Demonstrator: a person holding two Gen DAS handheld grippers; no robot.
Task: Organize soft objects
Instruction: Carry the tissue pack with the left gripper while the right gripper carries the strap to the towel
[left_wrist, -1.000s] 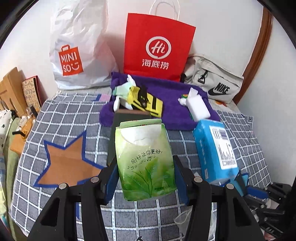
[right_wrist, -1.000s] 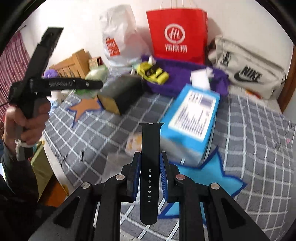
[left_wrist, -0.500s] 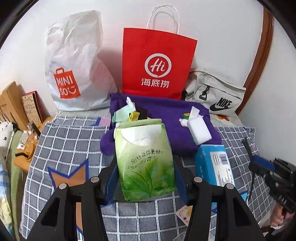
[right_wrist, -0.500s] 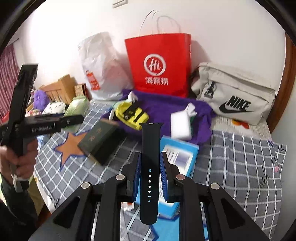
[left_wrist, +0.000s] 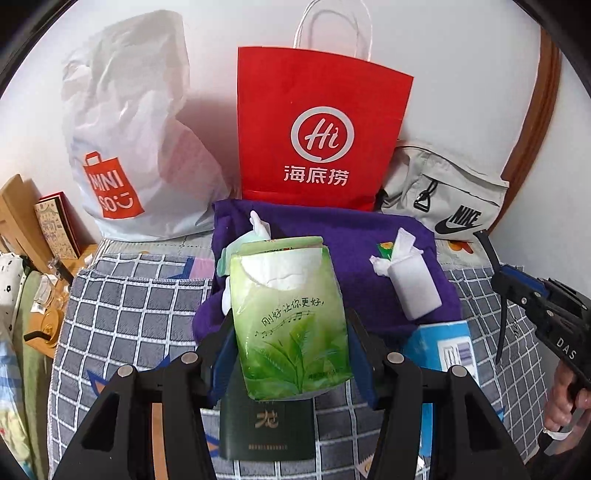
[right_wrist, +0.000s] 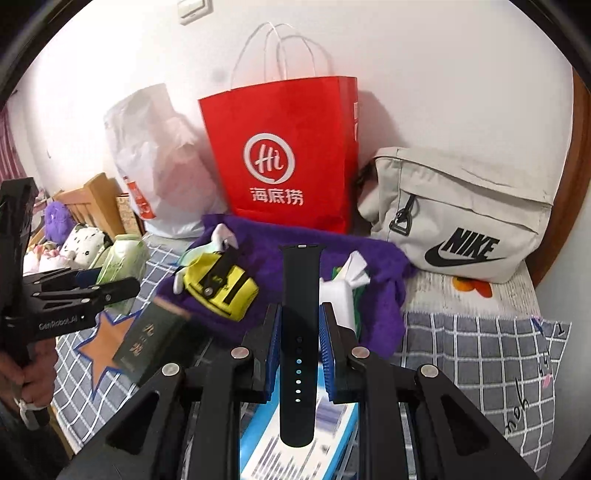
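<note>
The left gripper (left_wrist: 291, 354) clamps a green tissue pack (left_wrist: 290, 317) upright, lifted just in front of the purple towel (left_wrist: 332, 236), likely bound for it (other soft things already lie there). The right gripper (right_wrist: 300, 345) pinches a black watch strap (right_wrist: 299, 332) lengthwise, raised before that towel too.

Both cameras sit on the hand-held grabbers and look forward and down along their two fingers at a bed, facing the white wall behind it. The left camera is close over the purple towel (left_wrist: 354, 236). The right camera looks from a bit more to the right. Both see the red bag (left_wrist: 317, 125) (right_wrist: 284, 155), the grey bag (left_wrist: 443, 192) (right_wrist: 458, 210) and the towel (right_wrist: 266, 254).
</note>
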